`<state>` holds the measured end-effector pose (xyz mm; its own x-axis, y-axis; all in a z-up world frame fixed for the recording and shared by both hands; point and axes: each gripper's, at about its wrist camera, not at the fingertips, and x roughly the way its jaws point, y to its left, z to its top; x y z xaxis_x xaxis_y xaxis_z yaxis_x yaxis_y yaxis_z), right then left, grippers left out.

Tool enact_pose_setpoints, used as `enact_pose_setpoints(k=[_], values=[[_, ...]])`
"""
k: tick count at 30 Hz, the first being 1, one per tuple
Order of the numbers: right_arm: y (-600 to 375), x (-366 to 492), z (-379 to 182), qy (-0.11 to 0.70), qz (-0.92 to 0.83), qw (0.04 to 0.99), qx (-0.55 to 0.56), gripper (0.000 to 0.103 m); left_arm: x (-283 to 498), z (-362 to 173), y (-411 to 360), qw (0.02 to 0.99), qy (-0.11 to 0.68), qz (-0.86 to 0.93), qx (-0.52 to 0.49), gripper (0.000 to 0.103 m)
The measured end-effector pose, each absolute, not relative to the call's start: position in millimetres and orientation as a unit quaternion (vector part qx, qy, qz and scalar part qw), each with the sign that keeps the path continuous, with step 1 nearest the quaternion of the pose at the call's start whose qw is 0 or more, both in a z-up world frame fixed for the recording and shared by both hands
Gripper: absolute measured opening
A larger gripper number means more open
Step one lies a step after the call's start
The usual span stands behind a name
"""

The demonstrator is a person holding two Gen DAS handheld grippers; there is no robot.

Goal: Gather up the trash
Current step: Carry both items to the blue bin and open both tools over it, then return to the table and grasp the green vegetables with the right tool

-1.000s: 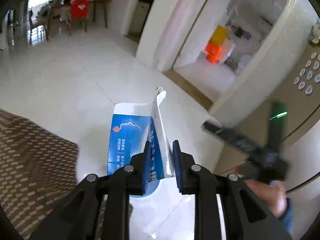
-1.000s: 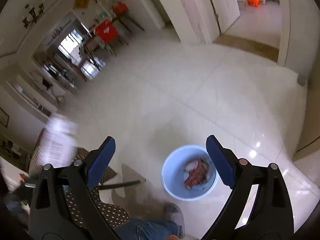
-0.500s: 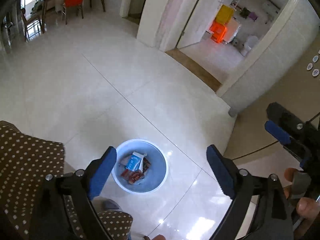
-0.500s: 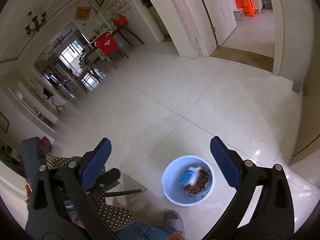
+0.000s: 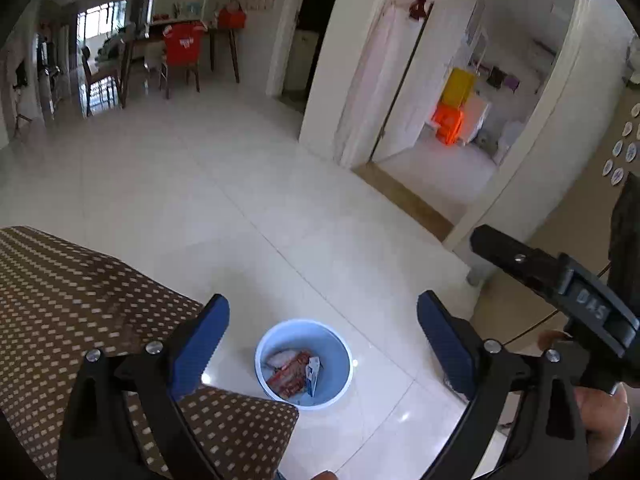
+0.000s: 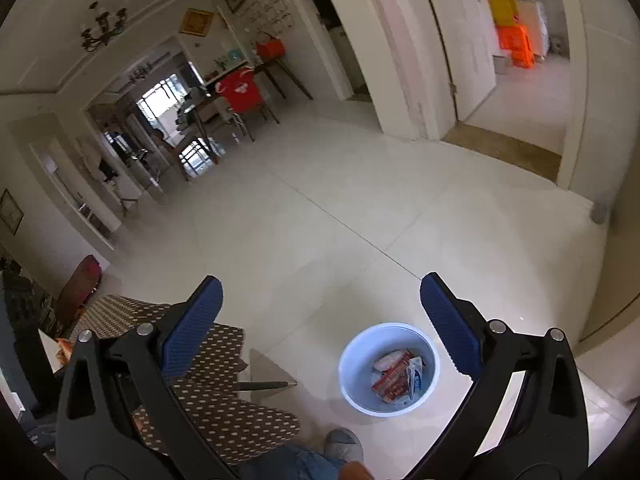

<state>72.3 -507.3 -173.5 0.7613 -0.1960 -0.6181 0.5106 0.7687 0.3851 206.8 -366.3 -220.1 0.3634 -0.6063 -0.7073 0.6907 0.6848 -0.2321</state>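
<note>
A light blue bin [image 5: 304, 363] stands on the white tile floor, also in the right wrist view [image 6: 388, 368]. Inside lie a red wrapper [image 5: 289, 374], a white wad and the blue and white carton [image 5: 313, 374], which also shows in the right wrist view [image 6: 415, 378]. My left gripper [image 5: 322, 344] is open and empty, high above the bin. My right gripper [image 6: 320, 324] is open and empty, above and left of the bin. The right gripper's body shows at the right of the left wrist view [image 5: 560, 284].
A brown tablecloth with pale dots [image 5: 80, 312] covers a table at lower left, also in the right wrist view [image 6: 216, 400]. A thin dark rod [image 6: 264, 385] sticks out from under it. My grey shoe [image 6: 344, 446] is by the bin. A doorway [image 5: 440, 152] lies far right.
My left gripper opened and let go of the blue and white carton, which dropped into the bin. Both grippers have since shifted slightly; the right one stayed open.
</note>
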Motion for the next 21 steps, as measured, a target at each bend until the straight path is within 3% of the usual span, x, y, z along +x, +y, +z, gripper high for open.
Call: enact_pose_setpoints(k=[10,21], values=[[-433.5,95.4,-133.5,0.275,-0.143,0.922,0.234,0.097,176.3,-160.5,-268.8,0.877,0.337,-0.342,0.032,0.094],[-315.3,152.8,-111.7,0.294,-0.009,0.939,0.179,0.097,165.0,-130.1,-129.2,0.925,0.303,-0.229,0.002,0.095]])
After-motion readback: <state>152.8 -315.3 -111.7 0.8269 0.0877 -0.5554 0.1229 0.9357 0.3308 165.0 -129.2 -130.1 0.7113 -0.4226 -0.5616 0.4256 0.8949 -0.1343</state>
